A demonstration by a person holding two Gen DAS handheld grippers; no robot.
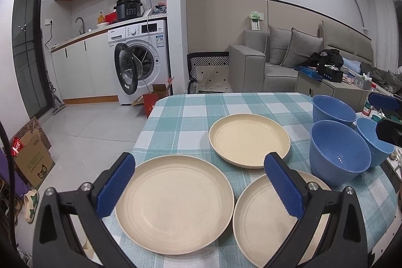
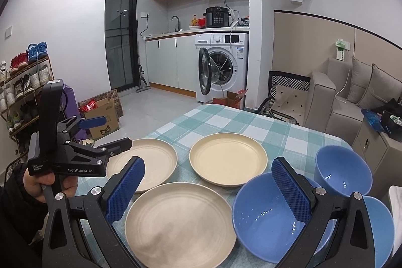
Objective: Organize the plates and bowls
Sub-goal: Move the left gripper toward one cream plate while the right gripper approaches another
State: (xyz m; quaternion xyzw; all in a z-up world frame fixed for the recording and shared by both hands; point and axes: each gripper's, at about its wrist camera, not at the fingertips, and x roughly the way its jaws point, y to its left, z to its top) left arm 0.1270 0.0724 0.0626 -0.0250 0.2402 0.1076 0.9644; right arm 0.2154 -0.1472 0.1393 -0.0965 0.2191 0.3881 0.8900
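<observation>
Three cream plates lie on the checked tablecloth (image 1: pixel 191 112): one near left (image 1: pixel 173 202), one near right (image 1: pixel 271 222), one farther back (image 1: pixel 248 140). Three blue bowls stand at the right: a near one (image 1: pixel 339 150), a far one (image 1: pixel 331 109) and one at the edge (image 1: pixel 371 142). My left gripper (image 1: pixel 198 170) is open and empty above the near plates. In the right wrist view my right gripper (image 2: pixel 208 180) is open and empty, above the nearest plate (image 2: pixel 178 222) and the nearest bowl (image 2: pixel 266 217). The left gripper (image 2: pixel 108 132) shows there at the left, by the left plate (image 2: pixel 148 162).
The table ends at the left over a grey floor with cardboard boxes (image 1: pixel 32 157). A washing machine (image 1: pixel 143 59) with its door open stands behind. A sofa (image 1: pixel 276 59) and a cluttered low cabinet (image 1: pixel 334 82) are at the back right. A shoe rack (image 2: pixel 22 82) stands far left.
</observation>
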